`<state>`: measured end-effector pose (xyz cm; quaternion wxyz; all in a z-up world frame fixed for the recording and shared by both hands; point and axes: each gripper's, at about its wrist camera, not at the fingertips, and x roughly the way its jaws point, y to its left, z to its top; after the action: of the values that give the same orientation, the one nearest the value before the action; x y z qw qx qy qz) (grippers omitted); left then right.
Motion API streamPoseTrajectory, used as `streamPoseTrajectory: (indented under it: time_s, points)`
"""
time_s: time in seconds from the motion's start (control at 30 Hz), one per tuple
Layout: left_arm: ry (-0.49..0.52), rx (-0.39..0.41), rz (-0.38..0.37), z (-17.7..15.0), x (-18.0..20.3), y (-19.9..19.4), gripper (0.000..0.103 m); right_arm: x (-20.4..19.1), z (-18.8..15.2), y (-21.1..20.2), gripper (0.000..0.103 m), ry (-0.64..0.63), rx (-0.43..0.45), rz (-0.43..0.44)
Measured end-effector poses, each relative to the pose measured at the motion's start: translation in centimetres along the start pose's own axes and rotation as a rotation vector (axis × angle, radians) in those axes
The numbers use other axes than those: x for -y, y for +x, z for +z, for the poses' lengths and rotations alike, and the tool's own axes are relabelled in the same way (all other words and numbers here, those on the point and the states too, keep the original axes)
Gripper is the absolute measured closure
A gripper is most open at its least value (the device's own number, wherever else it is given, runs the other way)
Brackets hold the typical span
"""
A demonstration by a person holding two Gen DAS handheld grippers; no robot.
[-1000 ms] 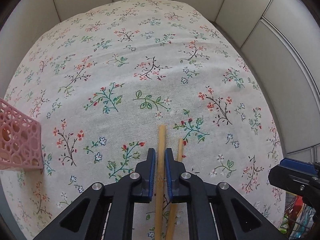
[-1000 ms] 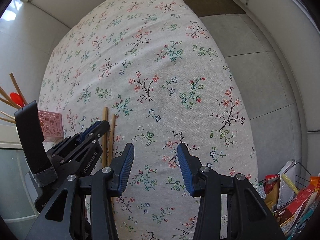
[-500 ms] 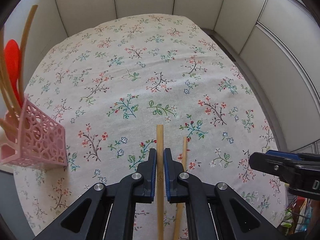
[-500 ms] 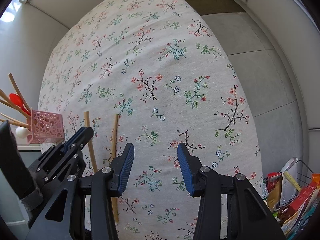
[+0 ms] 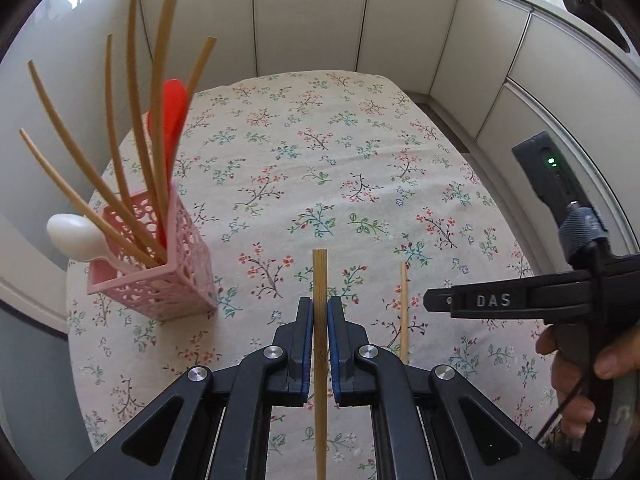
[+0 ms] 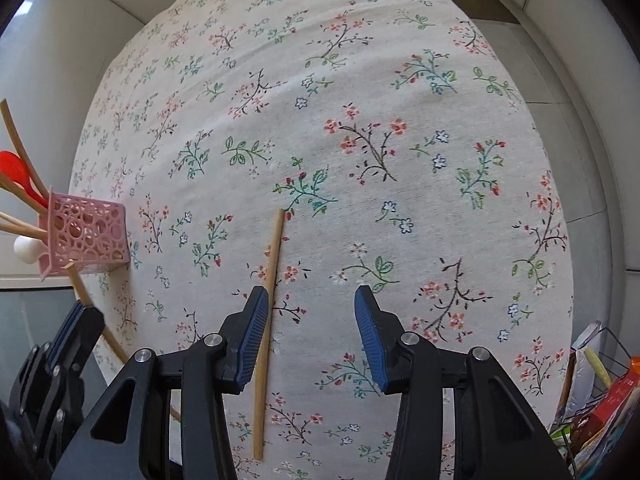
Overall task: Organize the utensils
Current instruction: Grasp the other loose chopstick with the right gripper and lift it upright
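The left gripper (image 5: 320, 330) clamps a flat bamboo chopstick (image 5: 319, 300) lifted right of the pink perforated plastic holder (image 5: 176, 276); tip it upright before lowering. The right gripper (image 6: 308, 320) hangs half-open beside the other chopstick (image 6: 269, 300), farther right.

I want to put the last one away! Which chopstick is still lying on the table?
The thin chopstick lying flat on the flowered tablecloth, beside the right claw. The other loose chopstick is pinched in the left claw; the rest stand in the pink basket.

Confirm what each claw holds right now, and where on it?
Left claw pinches a chopstick partway along its shaft. Right claw holds nothing; the second chopstick lies on the cloth.
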<state>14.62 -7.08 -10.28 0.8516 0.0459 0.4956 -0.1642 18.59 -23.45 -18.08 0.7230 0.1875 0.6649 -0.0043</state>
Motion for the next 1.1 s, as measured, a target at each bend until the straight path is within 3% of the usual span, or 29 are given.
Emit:
streamPoseTrajectory:
  time_s: [0.3, 0.57, 0.77, 0.93, 1.1]
  points:
    - [-0.032, 0.03, -0.001, -1.1, -3.0, -2.7, 0.096, -2.5, 0.7, 2.6, 0.056, -0.032, -0.014, -0.055]
    - [-0.054, 0.033, -0.001, -1.7, -4.4, -3.2, 0.096, -5.0, 0.5, 3.2, 0.058, -0.098, 0.028, -0.18]
    - [-0.066, 0.036, -0.001, -1.7, -4.9, -3.3, 0.096, -6.3, 0.2, 3.6, 0.071, -0.139, 0.046, -0.235]
    - [-0.072, 0.033, 0.006, -1.7, -5.0, -3.1, 0.096, -5.7, -0.1, 3.2, 0.091, -0.153, 0.05, -0.216]
    - [-0.081, 0.029, 0.021, -1.6, -5.2, -2.4, 0.096, -5.1, 0.1, 2.9, 0.097, -0.182, 0.06, -0.16]
